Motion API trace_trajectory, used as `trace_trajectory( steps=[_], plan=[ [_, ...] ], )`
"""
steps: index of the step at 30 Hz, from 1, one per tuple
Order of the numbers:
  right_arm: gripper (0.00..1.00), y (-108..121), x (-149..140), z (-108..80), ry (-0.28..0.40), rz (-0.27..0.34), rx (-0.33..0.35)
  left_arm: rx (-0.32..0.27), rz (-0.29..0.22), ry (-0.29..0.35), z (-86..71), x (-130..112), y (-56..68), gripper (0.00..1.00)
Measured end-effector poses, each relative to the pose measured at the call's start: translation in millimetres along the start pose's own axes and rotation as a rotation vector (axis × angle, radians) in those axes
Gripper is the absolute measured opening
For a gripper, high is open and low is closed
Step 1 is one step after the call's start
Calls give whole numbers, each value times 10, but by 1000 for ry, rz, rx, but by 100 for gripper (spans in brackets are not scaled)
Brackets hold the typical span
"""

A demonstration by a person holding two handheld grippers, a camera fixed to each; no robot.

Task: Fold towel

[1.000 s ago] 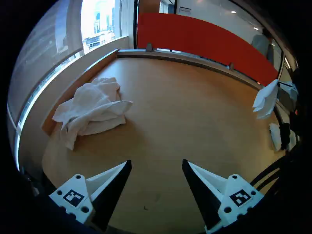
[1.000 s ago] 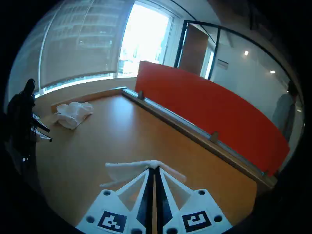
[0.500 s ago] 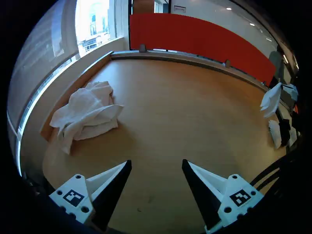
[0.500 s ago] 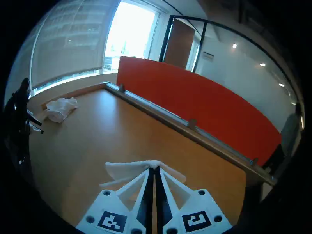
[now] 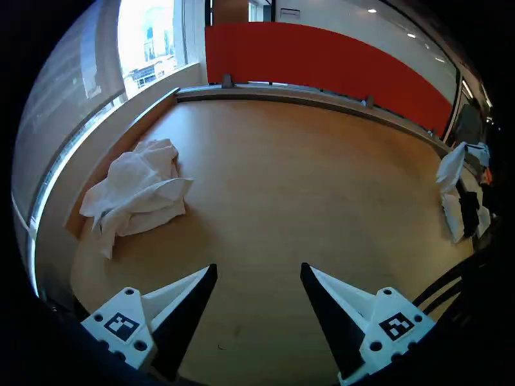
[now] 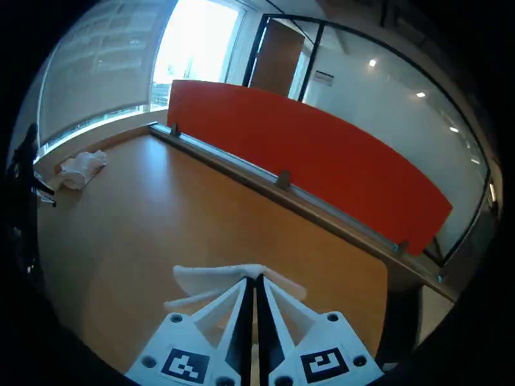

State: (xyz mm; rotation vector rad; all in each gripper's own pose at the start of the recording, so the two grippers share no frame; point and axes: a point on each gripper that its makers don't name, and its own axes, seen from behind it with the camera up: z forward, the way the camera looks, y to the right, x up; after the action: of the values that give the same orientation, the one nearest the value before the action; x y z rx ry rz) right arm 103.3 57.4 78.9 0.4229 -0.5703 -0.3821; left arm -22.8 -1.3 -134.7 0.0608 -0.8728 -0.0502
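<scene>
Right gripper [image 6: 255,280] clenched on a white towel [image 6: 209,278]. We see the cloth bunched at the fingertips and fanning out to their left, held above the wooden table [image 6: 161,212]. Left gripper [image 5: 257,267] released, fingers wide apart, hovering over the table and pointed toward the red divider [image 5: 322,55]. Second towel [image 5: 138,193], crumpled in a heap, lies at the table's window-side edge, well apart from both grippers.

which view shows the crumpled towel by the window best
The left gripper view: the crumpled towel lies near and large, its folds plain. The right gripper view shows it small and far off.
</scene>
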Motion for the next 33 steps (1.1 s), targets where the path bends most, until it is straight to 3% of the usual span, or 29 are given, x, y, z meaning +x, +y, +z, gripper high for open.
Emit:
trace_trajectory(
  steps=[15,33],
  plan=[
    [2,570,-422,-46,-84,14,-70,3,18,-1,14,64,58,96],
    [2,695,-816,-213,-146,23,-100,-2,34,3,17,118,126,96]
  ],
)
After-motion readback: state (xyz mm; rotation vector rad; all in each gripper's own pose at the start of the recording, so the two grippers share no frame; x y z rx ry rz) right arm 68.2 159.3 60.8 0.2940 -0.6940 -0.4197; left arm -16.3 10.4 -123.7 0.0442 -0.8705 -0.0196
